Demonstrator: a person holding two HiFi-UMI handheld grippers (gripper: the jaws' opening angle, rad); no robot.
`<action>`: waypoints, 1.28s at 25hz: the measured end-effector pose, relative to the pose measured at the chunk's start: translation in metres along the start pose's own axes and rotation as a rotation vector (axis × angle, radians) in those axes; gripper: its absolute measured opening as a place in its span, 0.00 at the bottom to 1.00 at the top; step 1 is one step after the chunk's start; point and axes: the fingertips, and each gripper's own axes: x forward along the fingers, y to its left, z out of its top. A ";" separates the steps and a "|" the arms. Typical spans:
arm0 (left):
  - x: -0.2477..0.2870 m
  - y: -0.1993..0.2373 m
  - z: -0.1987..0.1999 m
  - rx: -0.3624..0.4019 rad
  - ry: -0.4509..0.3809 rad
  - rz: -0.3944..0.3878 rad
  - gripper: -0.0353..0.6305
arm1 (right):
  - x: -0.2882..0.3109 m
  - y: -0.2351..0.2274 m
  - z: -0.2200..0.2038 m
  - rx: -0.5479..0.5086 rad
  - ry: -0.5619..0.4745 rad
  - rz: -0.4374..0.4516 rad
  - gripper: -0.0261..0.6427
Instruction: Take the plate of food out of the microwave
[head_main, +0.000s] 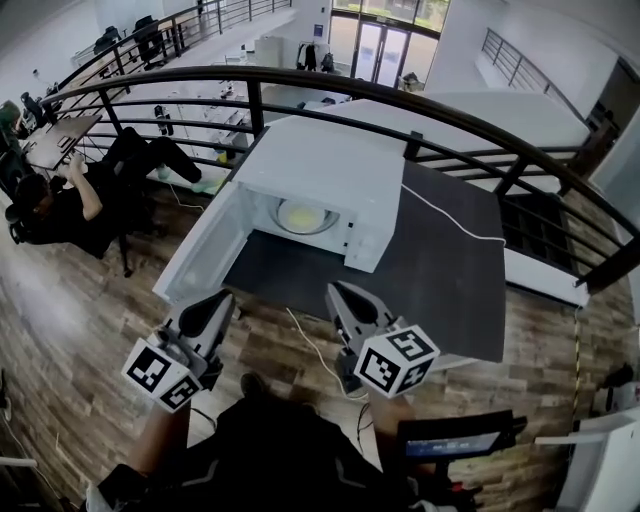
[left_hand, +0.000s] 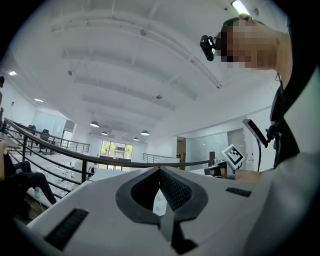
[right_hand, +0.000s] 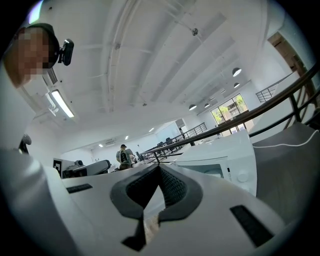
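The microwave (head_main: 330, 170) stands on the table (head_main: 450, 280), toward its left rear, with its door (head_main: 200, 250) swung out to the left. The plate of food (head_main: 303, 215) lies inside the cavity. A cable (head_main: 455, 222) runs across the table to the right of the microwave. A railing (head_main: 330, 82) curves behind the table. Nearer than the table's front edge, the left gripper (head_main: 220, 300) is before the door and the right gripper (head_main: 337, 292) before the cavity, both well apart from the plate. A seated person (head_main: 80, 200) is at far left, past the railing

The microwave (head_main: 320, 165) looks smooth white, the tabletop (head_main: 450, 270) matt dark, the floor (head_main: 60, 340) wood-grained.
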 end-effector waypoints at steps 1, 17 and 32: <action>0.001 0.006 0.000 -0.004 0.003 -0.005 0.06 | 0.006 0.000 0.001 -0.003 0.000 -0.004 0.04; 0.021 0.093 0.012 -0.033 -0.010 -0.176 0.06 | 0.087 0.009 0.010 0.003 -0.048 -0.126 0.04; 0.036 0.128 0.011 -0.046 0.002 -0.319 0.06 | 0.122 0.009 0.003 0.082 -0.119 -0.247 0.04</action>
